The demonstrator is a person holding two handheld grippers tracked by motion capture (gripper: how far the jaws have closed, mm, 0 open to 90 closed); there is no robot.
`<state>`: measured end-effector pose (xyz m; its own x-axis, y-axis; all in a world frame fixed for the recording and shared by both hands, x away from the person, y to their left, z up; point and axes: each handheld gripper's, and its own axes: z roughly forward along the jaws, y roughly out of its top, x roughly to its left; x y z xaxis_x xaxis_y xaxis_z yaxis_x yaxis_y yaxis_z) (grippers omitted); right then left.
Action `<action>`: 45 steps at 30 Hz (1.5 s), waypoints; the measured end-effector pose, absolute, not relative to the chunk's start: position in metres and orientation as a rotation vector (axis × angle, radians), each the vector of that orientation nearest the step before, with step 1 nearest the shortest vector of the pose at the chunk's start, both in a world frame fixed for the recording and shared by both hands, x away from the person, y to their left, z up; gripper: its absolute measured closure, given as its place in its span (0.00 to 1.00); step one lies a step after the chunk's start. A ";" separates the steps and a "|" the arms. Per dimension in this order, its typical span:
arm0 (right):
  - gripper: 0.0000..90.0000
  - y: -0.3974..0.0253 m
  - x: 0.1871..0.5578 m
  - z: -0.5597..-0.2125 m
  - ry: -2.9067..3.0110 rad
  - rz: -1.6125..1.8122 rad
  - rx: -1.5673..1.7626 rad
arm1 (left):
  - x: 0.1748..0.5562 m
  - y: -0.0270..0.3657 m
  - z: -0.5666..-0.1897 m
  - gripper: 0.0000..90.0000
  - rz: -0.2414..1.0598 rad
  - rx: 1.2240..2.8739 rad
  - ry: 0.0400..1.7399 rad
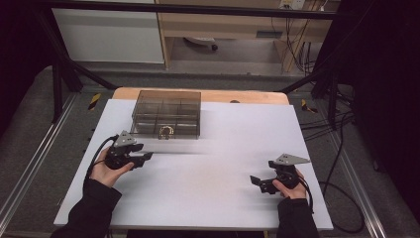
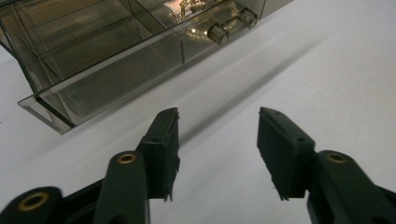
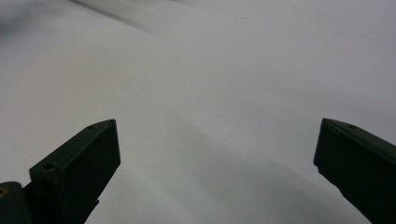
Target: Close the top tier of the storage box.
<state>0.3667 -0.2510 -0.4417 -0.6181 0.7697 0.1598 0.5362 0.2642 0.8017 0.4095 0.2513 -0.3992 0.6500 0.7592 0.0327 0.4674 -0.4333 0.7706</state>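
High view: a bench (image 1: 198,193) covered by a white sheet is seen, with a strip of bare wood left along its far edge. A clear box (image 1: 167,114) divided into compartments is set on the far left part of the sheet. A small gold-coloured piece (image 1: 165,132) is seen at the middle of the box's near side; whether it lies inside a compartment or is fixed to the front wall cannot be told. In the left gripper view two small round knobs (image 2: 217,34) are seen on that near wall, with gold-coloured items glinting behind it.

The left hand-held gripper (image 1: 146,157) is held just above the sheet, near the box's near left corner but apart from it. In its own view the left hand-held gripper (image 2: 218,140) is seen with its jaws parted and nothing between them, pointed at the box's near wall.

The right hand-held gripper (image 1: 255,180) is held over the near right part of the bench, well apart from the box. In its own view the right hand-held gripper (image 3: 217,154) is seen spread wide, with bare white sheet between the jaws.
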 end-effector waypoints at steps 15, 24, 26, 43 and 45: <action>0.01 -0.251 0.367 -0.442 2.275 1.275 1.206 | 0.420 0.243 -0.395 0.77 0.490 2.073 0.969; 0.01 -0.252 0.366 -0.441 2.270 1.277 1.205 | 0.426 0.236 -0.393 0.86 0.495 2.058 0.973; 0.01 -0.252 0.366 -0.441 2.270 1.279 1.206 | 0.427 0.234 -0.393 0.87 0.496 2.057 0.975; 0.01 -0.251 0.366 -0.441 2.270 1.280 1.204 | 0.435 0.230 -0.395 0.99 0.527 2.062 1.008; 0.01 -0.251 0.366 -0.441 2.271 1.280 1.207 | 0.436 0.229 -0.395 0.99 0.527 2.059 1.008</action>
